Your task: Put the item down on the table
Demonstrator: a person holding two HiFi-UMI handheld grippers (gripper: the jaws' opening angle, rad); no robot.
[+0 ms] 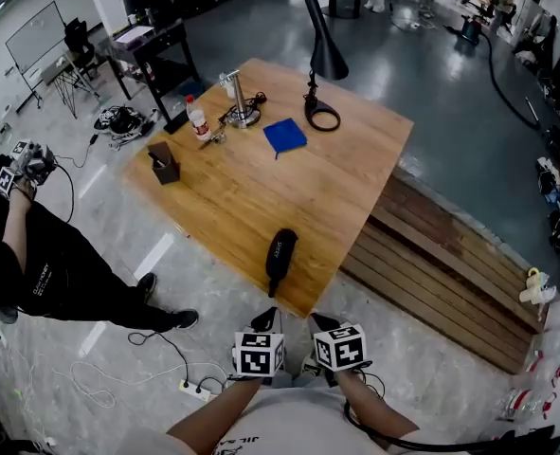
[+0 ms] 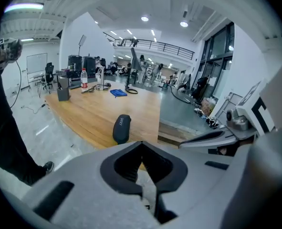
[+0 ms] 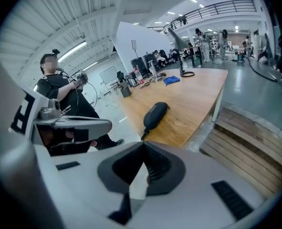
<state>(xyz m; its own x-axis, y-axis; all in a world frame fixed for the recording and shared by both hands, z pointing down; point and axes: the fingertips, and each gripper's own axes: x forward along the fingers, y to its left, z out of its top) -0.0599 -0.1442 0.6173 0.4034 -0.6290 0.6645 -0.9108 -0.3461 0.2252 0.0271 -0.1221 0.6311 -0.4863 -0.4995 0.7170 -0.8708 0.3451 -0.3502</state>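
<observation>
Closed, empty tongs [image 2: 141, 144] face black case [image 2: 122, 128] on table [image 2: 93, 113].

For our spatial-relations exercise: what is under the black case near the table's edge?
The black case lies on the wooden table. The spot beneath it is covered, so anything there is unseen.

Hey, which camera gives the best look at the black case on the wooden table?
The right gripper view: the black case appears largest there, seen along its full length. The head view shows the case whole but small, near the edge of the table. The left gripper view shows the case end-on and foreshortened.
</observation>
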